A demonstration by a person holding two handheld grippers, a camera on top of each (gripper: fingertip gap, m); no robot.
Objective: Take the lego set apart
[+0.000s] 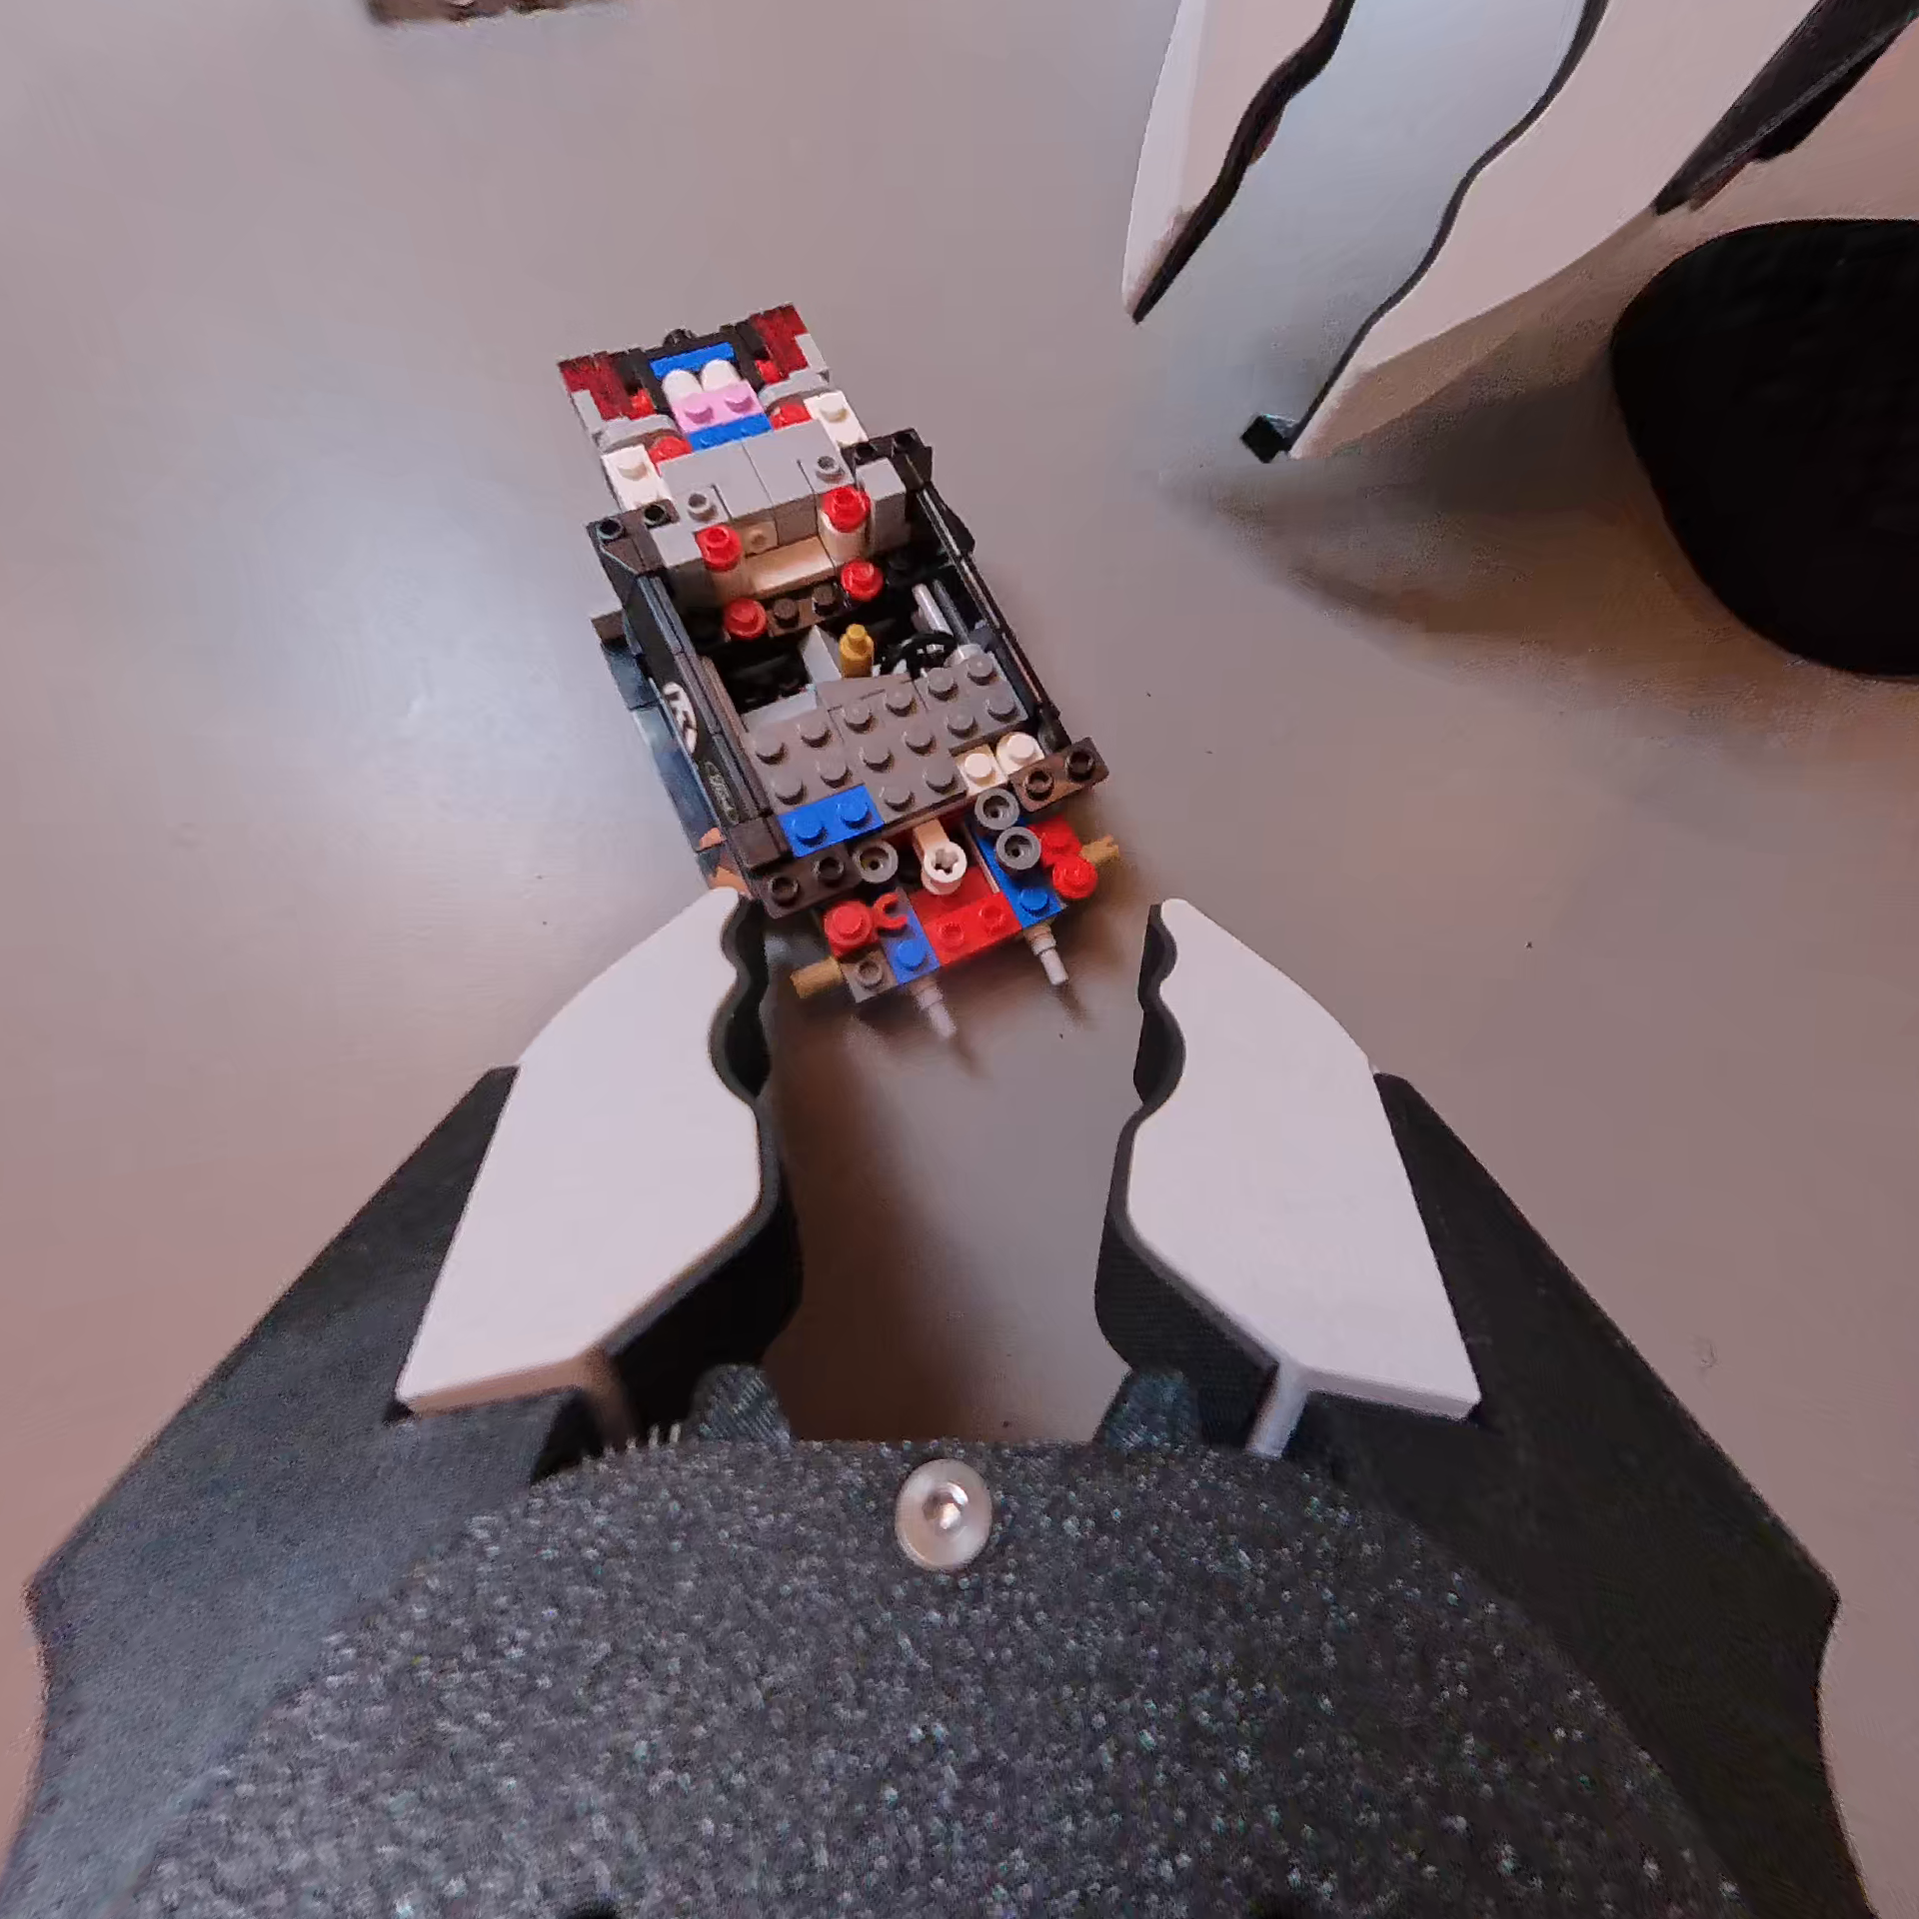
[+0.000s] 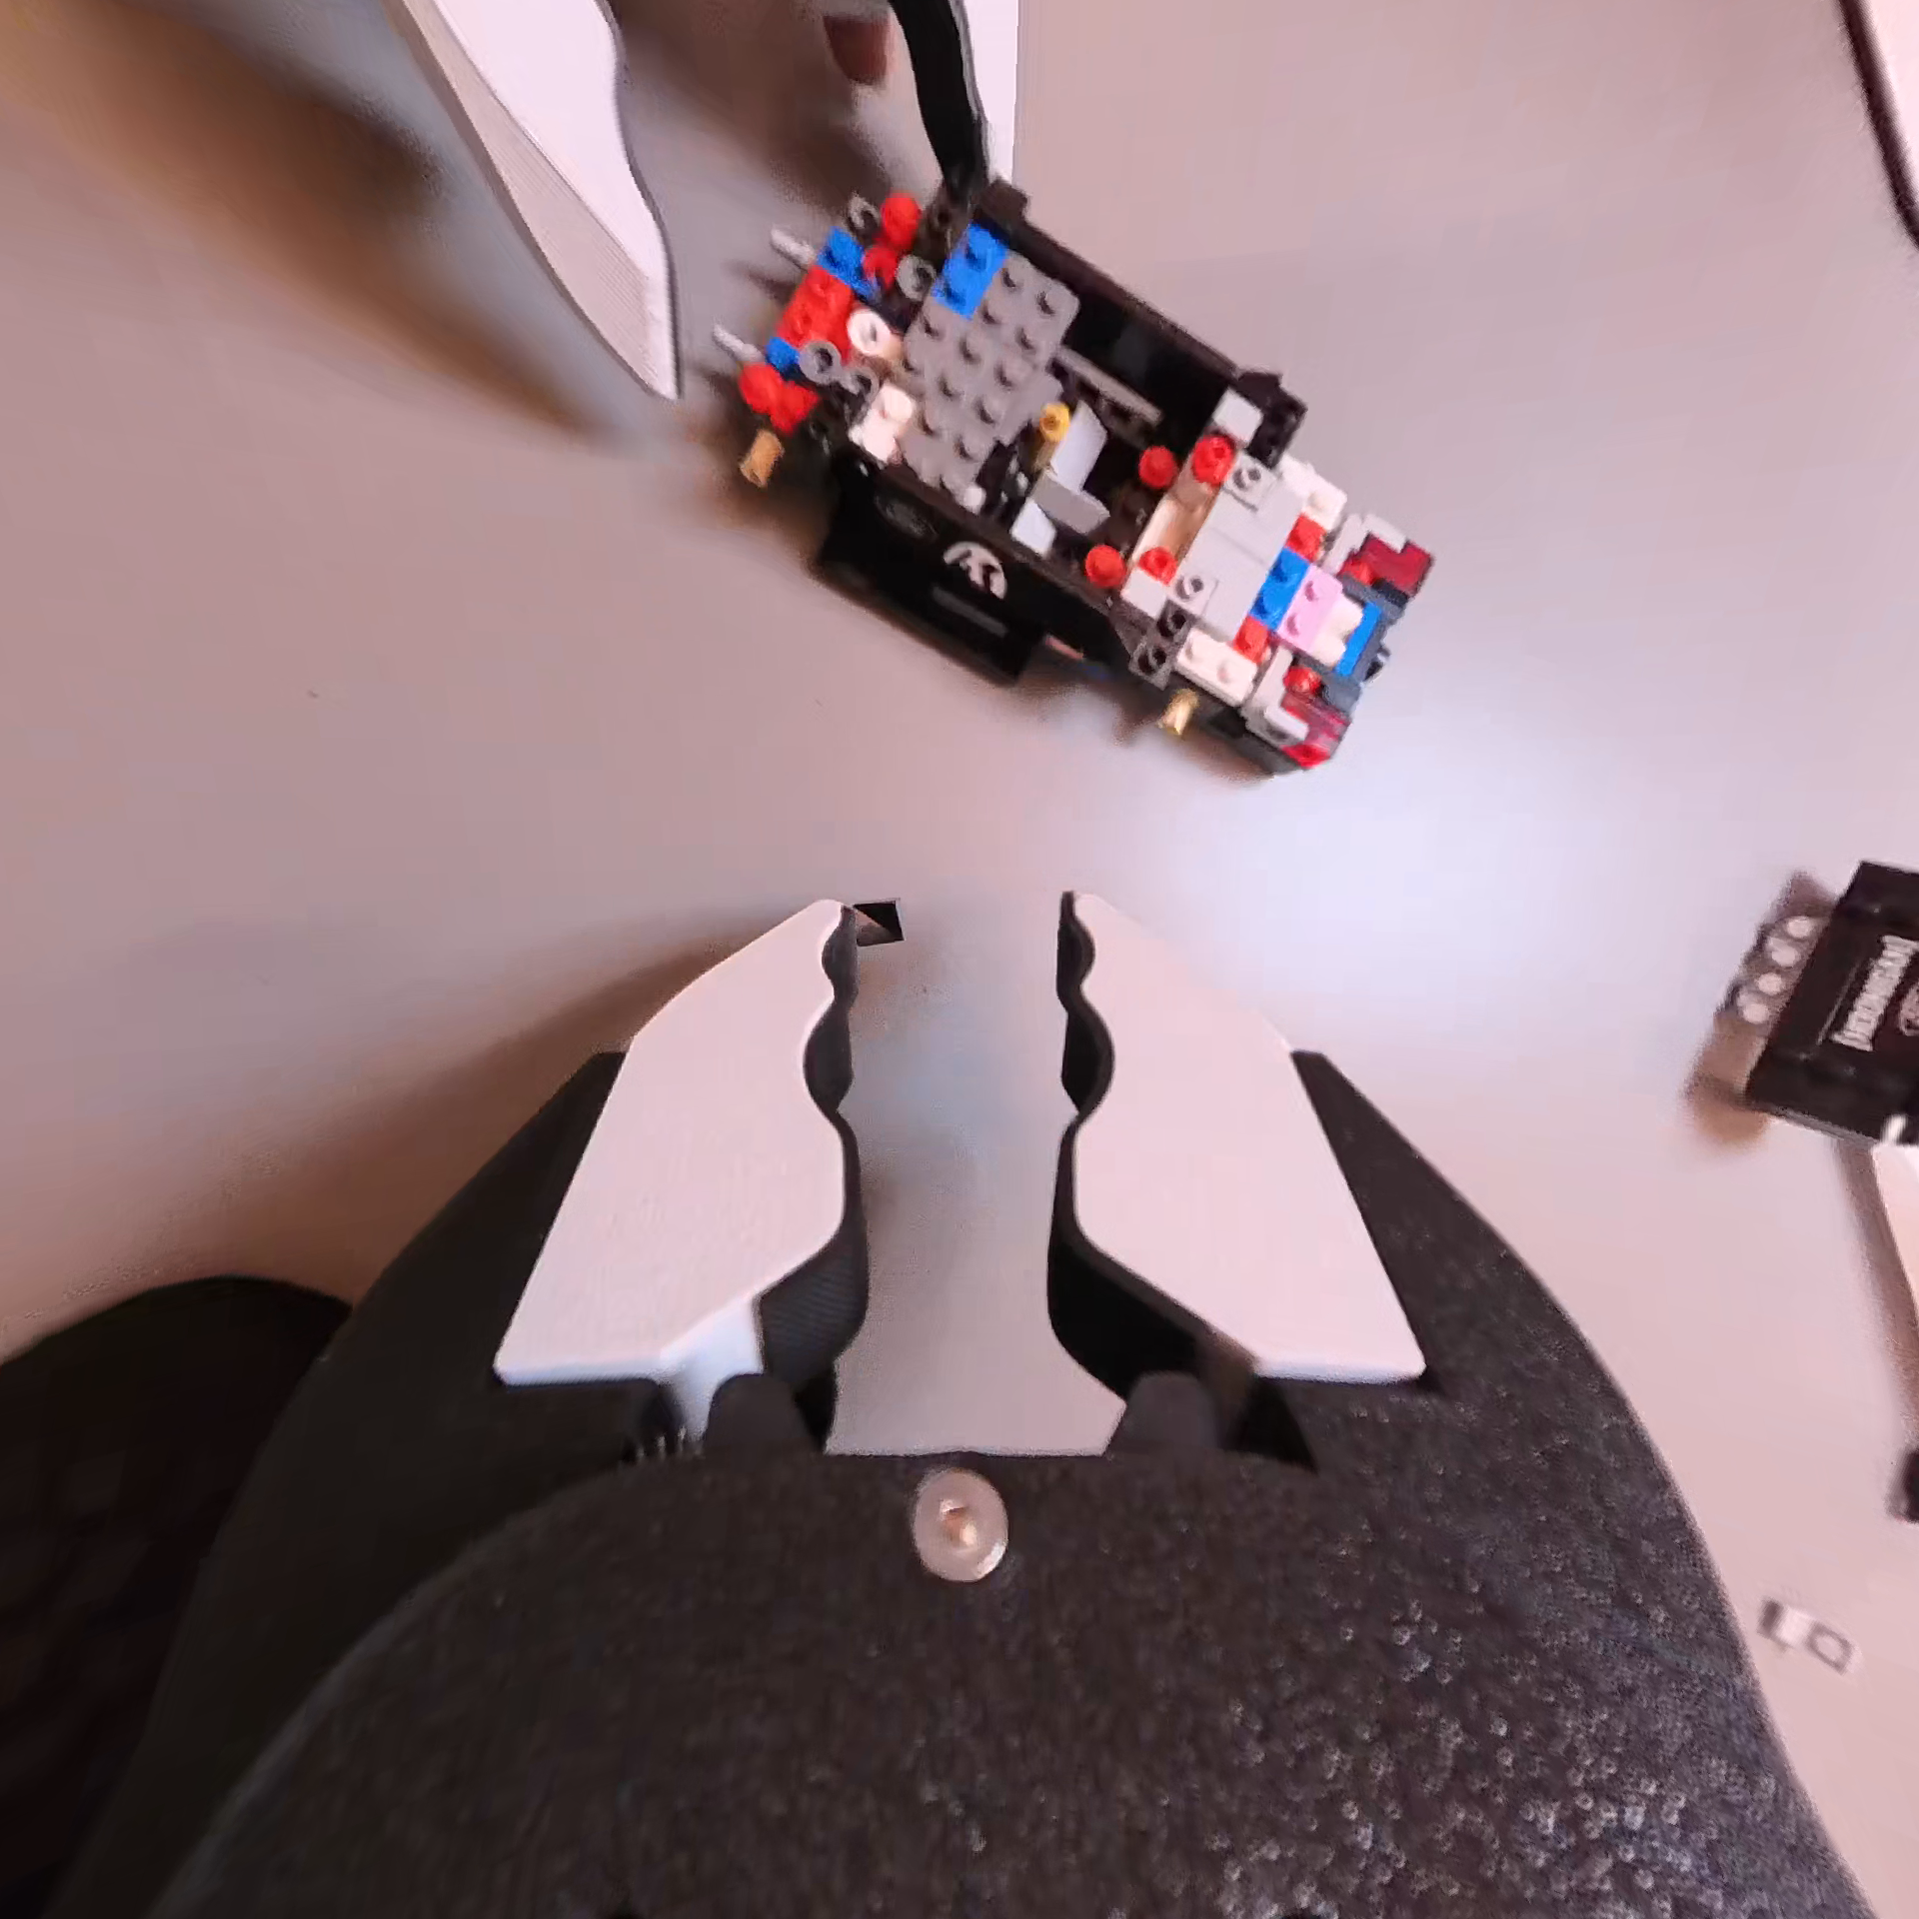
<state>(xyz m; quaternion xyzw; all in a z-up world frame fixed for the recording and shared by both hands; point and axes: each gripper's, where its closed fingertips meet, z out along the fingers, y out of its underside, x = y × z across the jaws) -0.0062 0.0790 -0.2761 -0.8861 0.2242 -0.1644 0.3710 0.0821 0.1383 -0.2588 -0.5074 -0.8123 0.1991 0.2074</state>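
Left wrist view | left gripper (image 1: 950,924) jaws wide, empty | lego car (image 1: 831,665) ahead

Cut off, blurred or too small near the lego car (image 2: 1080,457)

Right of the lego car, a black printed piece (image 2: 1838,997) blurred and cut by the right frame edge, writing unreadable. Far below it, a tiny grey part (image 2: 1807,1649), kind impossible to tell. Above the car, the left gripper (image 2: 820,301) blurred, cut by the top edge, one finger hiding the car's near corner. Car underside hidden against the table (image 2: 312,727).
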